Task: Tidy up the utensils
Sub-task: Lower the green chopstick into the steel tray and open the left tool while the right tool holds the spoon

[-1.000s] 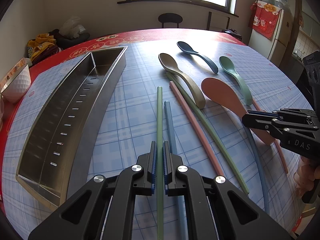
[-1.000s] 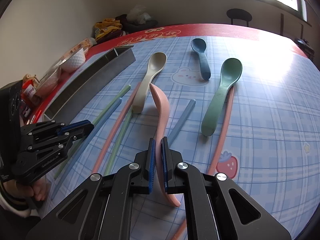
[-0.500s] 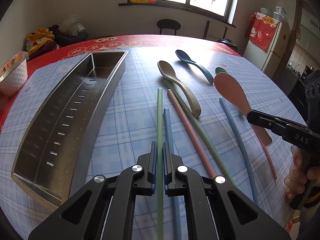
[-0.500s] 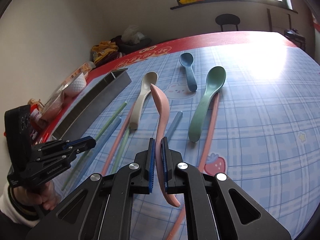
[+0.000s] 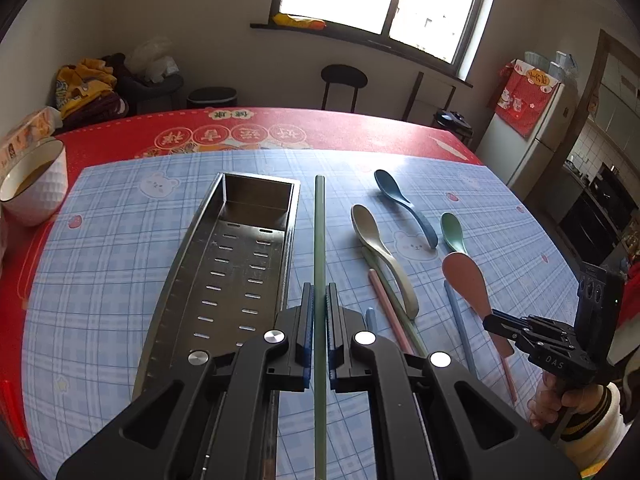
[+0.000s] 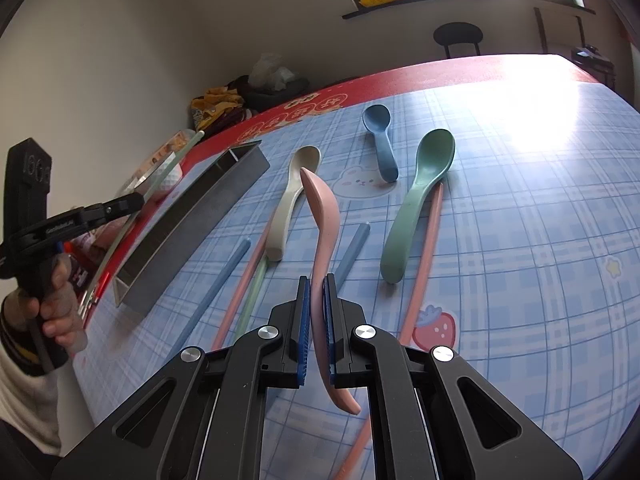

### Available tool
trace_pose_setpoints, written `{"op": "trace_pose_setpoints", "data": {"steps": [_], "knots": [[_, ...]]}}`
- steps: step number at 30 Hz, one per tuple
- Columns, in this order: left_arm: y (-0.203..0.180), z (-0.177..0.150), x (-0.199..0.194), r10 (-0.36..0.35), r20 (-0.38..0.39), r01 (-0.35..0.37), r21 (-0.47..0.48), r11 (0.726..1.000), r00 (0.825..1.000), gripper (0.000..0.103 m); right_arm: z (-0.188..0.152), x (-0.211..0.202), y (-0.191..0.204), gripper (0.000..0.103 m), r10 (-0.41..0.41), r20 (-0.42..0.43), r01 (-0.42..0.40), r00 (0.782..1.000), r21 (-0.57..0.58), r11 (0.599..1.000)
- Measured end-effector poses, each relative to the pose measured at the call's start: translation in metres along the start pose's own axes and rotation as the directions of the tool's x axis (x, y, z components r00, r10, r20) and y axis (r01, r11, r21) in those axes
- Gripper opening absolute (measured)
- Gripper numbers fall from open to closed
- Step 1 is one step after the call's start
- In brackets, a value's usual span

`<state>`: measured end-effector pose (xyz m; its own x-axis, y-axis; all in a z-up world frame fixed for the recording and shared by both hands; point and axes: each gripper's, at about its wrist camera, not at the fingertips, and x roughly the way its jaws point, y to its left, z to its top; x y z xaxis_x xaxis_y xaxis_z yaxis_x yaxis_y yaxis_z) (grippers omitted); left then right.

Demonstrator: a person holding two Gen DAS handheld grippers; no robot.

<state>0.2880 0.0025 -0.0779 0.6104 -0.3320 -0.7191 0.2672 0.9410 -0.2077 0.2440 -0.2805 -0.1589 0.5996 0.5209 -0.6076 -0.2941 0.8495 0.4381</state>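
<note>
My left gripper (image 5: 319,300) is shut on a long green chopstick (image 5: 319,232), held off the table along the right wall of the perforated steel tray (image 5: 240,264). In the right wrist view the left gripper (image 6: 136,202) holds that chopstick (image 6: 172,164) above the tray's (image 6: 200,216) left side. My right gripper (image 6: 316,292) is shut on the handle of a pink spoon (image 6: 324,216), lifted over the mat with its bowl pointing away. The left wrist view shows the right gripper (image 5: 490,322) and the pink spoon (image 5: 466,280) to the right of the tray.
On the blue checked mat lie a beige spoon (image 6: 292,200), a blue spoon (image 6: 380,140), a green spoon (image 6: 420,200) and several blue, pink and green chopsticks, among them a pink one (image 6: 426,248). A white bowl (image 5: 36,184) stands at the table's left edge.
The left gripper has lifted the green chopstick off the table and carried it left, next to the tray. The right gripper keeps the pink spoon raised and has hardly moved lately.
</note>
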Motion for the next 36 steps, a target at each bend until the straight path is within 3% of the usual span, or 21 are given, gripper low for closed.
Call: {"op": "trace_pose_setpoints", "data": {"steps": [4, 11, 20, 34, 36], "knots": [[0.02, 0.007, 0.033, 0.082, -0.078, -0.082, 0.003, 0.997, 0.994, 0.006, -0.001, -0.003, -0.006, 0.007, 0.006, 0.008, -0.006, 1.0, 0.023, 1.0], [0.039, 0.011, 0.064, 0.079, -0.164, -0.082, -0.014, 0.997, 0.983, 0.006, -0.001, -0.001, -0.004, 0.007, 0.005, -0.003, -0.005, 1.0, 0.018, 1.0], [0.028, 0.017, 0.069, 0.099, -0.156, -0.098, 0.011, 0.995, 0.983, 0.006, 0.0, 0.002, -0.005, 0.007, 0.01, -0.008, -0.009, 1.0, 0.018, 1.0], [0.03, 0.02, 0.07, 0.039, -0.181, -0.044, -0.026, 0.999, 0.983, 0.006, -0.001, 0.007, -0.005, 0.007, -0.01, -0.022, 0.01, 1.0, 0.033, 0.999], [0.033, 0.02, 0.059, 0.014, -0.154, -0.018, -0.027, 0.999, 0.988, 0.007, 0.0, 0.007, -0.006, 0.007, -0.007, -0.023, 0.008, 1.0, 0.036, 0.999]]}}
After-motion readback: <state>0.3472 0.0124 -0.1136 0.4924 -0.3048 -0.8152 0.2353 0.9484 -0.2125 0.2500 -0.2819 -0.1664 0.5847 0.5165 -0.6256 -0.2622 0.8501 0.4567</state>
